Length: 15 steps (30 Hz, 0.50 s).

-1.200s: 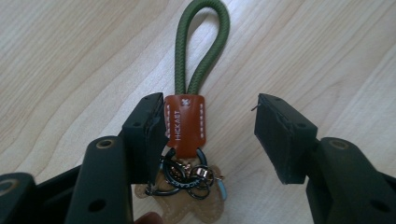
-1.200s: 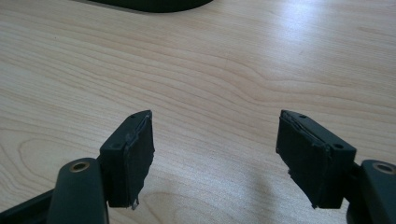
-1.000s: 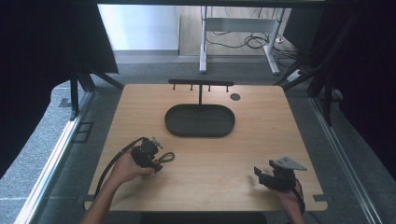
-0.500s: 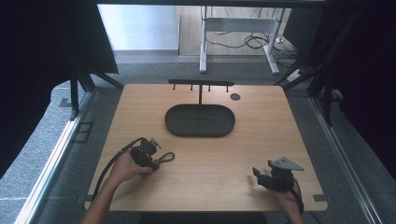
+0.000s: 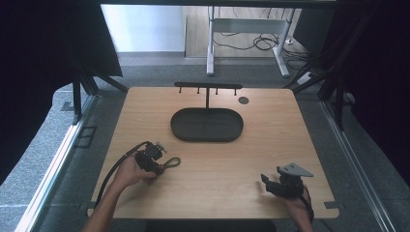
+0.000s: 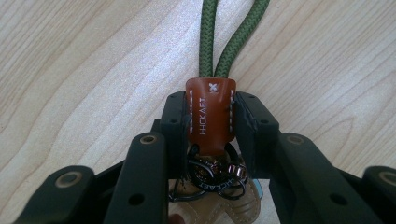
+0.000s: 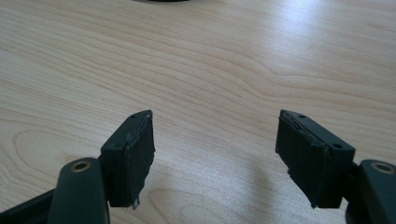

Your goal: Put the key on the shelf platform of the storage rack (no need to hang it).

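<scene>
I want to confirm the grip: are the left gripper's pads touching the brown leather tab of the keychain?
Touching. In the left gripper view, the left gripper has both pads pressed against the sides of the brown leather tab, with no gap.

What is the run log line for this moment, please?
left hand-held gripper: shut on keychain | right hand-held gripper: open, empty | table

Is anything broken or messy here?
One small thing: the right gripper's pads look frayed at their edges. Otherwise the keychain sits straight in the left gripper, nothing spilled.
</scene>
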Each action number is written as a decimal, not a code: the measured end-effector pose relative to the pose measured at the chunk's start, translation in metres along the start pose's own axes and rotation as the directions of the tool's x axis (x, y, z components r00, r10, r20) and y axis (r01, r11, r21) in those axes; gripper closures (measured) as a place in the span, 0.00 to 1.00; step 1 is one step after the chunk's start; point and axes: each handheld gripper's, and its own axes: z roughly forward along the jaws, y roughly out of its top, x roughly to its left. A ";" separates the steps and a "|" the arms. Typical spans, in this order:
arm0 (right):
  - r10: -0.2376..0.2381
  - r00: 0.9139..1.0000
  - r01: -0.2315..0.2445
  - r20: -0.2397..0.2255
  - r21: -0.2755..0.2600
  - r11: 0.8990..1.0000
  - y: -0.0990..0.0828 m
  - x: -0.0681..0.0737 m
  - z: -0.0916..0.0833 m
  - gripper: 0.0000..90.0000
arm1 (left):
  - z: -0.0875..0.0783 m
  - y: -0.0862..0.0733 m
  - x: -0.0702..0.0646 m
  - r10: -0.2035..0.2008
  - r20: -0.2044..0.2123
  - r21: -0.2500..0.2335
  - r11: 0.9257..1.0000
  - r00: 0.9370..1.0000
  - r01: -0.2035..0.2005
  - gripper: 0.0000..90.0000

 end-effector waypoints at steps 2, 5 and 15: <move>0.001 1.000 -0.001 0.000 -0.001 1.000 0.000 0.000 0.000 0.31 | -0.001 0.000 0.000 0.003 0.000 -0.003 1.000 1.000 -0.003 0.74; 0.001 1.000 -0.001 0.001 0.002 1.000 0.000 0.000 0.000 0.31 | -0.011 0.000 0.000 -0.002 0.003 -0.029 1.000 1.000 0.002 0.74; -0.003 1.000 0.003 0.002 0.002 1.000 0.000 0.001 0.000 0.32 | -0.059 0.002 -0.003 0.014 -0.009 -0.135 0.991 1.000 -0.015 0.74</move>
